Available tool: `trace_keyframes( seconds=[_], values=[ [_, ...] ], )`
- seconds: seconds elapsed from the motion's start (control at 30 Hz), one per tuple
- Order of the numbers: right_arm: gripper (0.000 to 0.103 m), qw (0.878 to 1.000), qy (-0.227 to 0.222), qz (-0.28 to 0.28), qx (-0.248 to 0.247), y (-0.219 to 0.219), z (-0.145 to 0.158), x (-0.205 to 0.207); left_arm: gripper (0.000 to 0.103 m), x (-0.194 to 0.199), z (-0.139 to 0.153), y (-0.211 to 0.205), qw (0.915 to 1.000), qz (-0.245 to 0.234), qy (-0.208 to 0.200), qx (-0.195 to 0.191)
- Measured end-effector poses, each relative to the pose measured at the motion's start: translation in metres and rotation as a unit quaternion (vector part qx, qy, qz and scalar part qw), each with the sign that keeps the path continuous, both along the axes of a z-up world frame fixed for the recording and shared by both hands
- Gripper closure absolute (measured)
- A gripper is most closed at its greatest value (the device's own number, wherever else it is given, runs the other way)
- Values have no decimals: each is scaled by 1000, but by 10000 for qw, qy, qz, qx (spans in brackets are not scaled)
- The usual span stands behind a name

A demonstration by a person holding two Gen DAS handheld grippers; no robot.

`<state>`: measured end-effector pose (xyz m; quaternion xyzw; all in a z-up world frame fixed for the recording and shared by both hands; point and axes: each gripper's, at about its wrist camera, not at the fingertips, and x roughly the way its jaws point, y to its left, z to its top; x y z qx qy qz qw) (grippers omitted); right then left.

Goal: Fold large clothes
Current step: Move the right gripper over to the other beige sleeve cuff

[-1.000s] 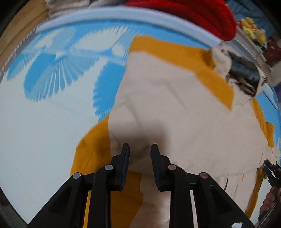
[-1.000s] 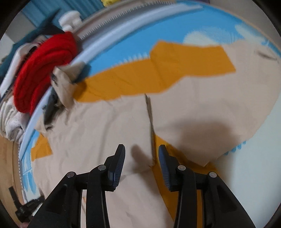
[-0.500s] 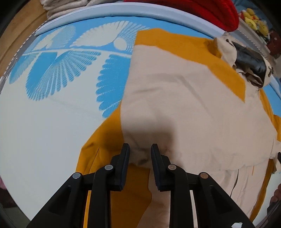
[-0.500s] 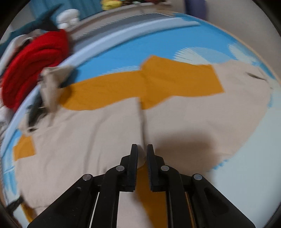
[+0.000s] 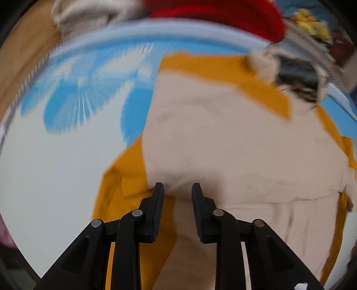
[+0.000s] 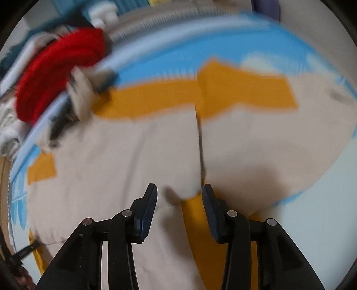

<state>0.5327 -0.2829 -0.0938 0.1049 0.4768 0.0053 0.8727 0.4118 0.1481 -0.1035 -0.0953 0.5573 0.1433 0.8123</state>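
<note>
A large beige and mustard-yellow garment (image 5: pixel 223 142) lies spread flat on a blue and white patterned mat (image 5: pixel 55 156); it also fills the right wrist view (image 6: pixel 125 156). My left gripper (image 5: pixel 177 189) is open, its jaws either side of a beige fold edge near the yellow sleeve. My right gripper (image 6: pixel 179 191) is open over the beige front edge where the centre seam meets a yellow strip. Both views are blurred by motion.
A red knitted item (image 6: pixel 55 71) and pale folded clothes (image 5: pixel 89 15) lie beyond the mat's far rim. A dark fur-lined hood or collar (image 5: pixel 296 75) sits at the garment's top. Wooden floor (image 5: pixel 20 55) shows left of the mat.
My right gripper, shut half a second ago, has opened and let go of the beige edge. The left gripper stays open and has shifted slightly over the garment.
</note>
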Motion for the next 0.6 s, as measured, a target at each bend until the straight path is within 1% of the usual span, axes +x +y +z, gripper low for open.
trace_keyframes(
  seconds=[0.03,0.07,0.1,0.2,0.27,0.37,0.47,0.5,0.57,0.6],
  values=[
    [60,9999,-162,25,-41,-2,10,-4,77,-2,12,-9,9997,-130,-128,130],
    [60,9989,-458,86,-101,-6,28,-13,77,-2,18,-14,9995,-190,-185,176],
    [60,9977,-643,145,-182,-9,40,-21,77,0,22,-17,9994,-214,-225,181],
    [60,9931,-1059,283,-419,-21,70,-40,77,-5,34,-30,9990,-204,-389,40],
    [60,9893,-1325,268,-543,-35,91,-52,77,-10,41,-43,9985,-273,-464,106],
    [60,9861,-1594,134,-447,-55,115,-64,77,-19,50,-58,9975,-363,-574,171],
    [64,9816,-1892,-108,-250,-84,134,-77,77,-25,57,-70,9963,-483,-667,252],
    [66,9796,-1986,-272,-161,-99,139,-79,77,-27,60,-74,9958,-532,-689,297],
    [73,9781,-2024,-490,-41,-114,141,-79,77,-30,64,-79,9948,-624,-726,362],
    [79,9772,-2012,-678,66,-128,141,-79,77,-31,65,-81,9943,-653,-745,390]
  ],
)
